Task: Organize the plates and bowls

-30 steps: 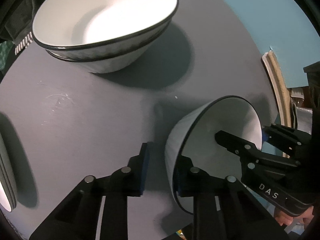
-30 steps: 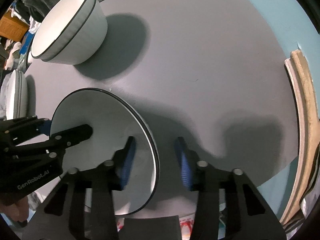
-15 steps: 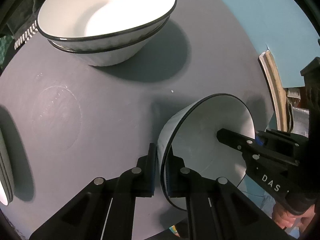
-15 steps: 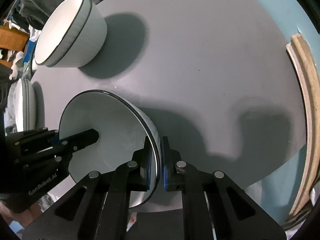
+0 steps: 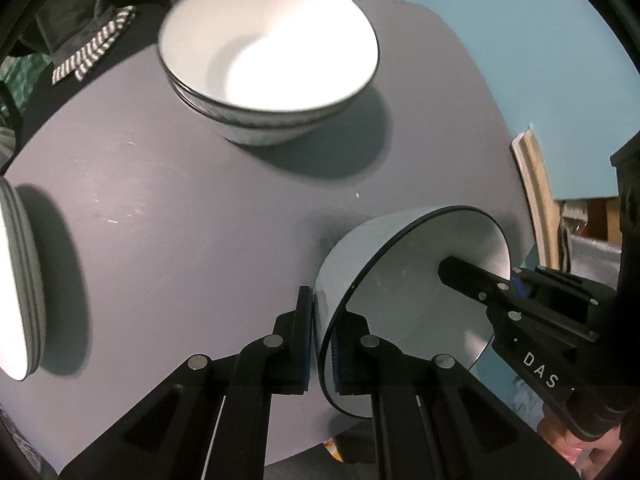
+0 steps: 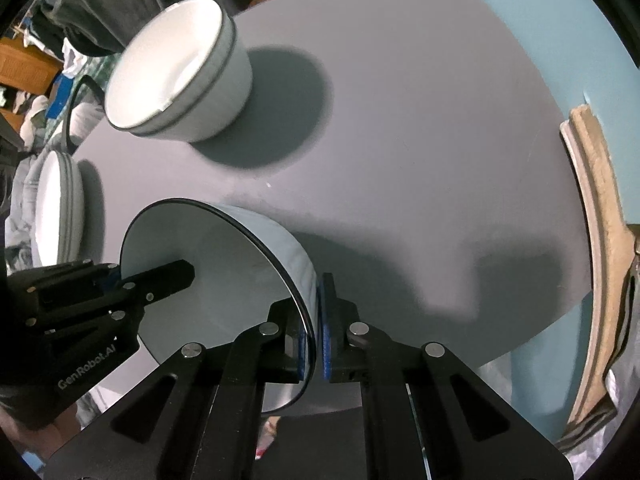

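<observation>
Both grippers have just shut on the same white bowl. A second ago their jaws stood open on each side of its rim; now the left gripper pinches the rim on one side, with one blue pad inside the bowl and one outside. The right gripper pinches the other side the same way. The bowl looks a little higher than before and seems to be lifted off the round grey table, near its close edge, so it is likely ready to be carried. It hangs between the two grippers, touching both, with its open side facing up toward the cameras. Further back, near the middle of the table, sit two stacked white bowls with dark rims, well apart from the held bowl. I think the held bowl should go on top of them. At the left edge of the table is a small stack of white plates, also far from both grippers.
</observation>
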{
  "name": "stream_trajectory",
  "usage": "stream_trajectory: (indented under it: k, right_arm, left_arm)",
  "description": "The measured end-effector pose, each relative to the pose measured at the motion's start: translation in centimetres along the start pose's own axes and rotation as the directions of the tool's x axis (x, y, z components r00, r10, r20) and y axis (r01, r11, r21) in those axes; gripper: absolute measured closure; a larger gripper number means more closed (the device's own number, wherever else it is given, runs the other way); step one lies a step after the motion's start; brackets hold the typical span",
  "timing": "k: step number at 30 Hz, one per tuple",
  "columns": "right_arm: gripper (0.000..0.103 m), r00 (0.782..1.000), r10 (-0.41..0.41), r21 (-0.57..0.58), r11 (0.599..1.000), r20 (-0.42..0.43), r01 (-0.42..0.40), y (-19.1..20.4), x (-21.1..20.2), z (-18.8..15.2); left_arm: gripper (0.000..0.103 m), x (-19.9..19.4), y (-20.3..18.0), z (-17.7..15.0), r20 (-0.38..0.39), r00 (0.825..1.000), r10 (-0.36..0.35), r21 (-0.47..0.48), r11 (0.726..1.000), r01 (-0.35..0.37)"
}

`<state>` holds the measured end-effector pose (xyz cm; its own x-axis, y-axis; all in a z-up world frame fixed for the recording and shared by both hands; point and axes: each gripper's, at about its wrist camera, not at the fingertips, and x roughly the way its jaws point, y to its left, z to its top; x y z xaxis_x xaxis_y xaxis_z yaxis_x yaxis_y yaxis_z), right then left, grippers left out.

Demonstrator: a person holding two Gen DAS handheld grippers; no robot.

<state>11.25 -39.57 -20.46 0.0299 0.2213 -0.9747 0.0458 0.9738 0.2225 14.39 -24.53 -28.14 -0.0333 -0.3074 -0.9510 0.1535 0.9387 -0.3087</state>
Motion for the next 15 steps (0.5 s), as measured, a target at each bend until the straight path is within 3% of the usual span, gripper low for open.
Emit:
stream_trajectory:
  k: [15]
  right_arm:
    - [0.096,0.996,0.017,-0.046,0.999,0.092,-0.012,1.0,-4.7,1.4]
  left_arm:
    - [0.096,-6.5,1.6,3.2,0.135,0.991,0.020,-0.013,1.000,-0.018]
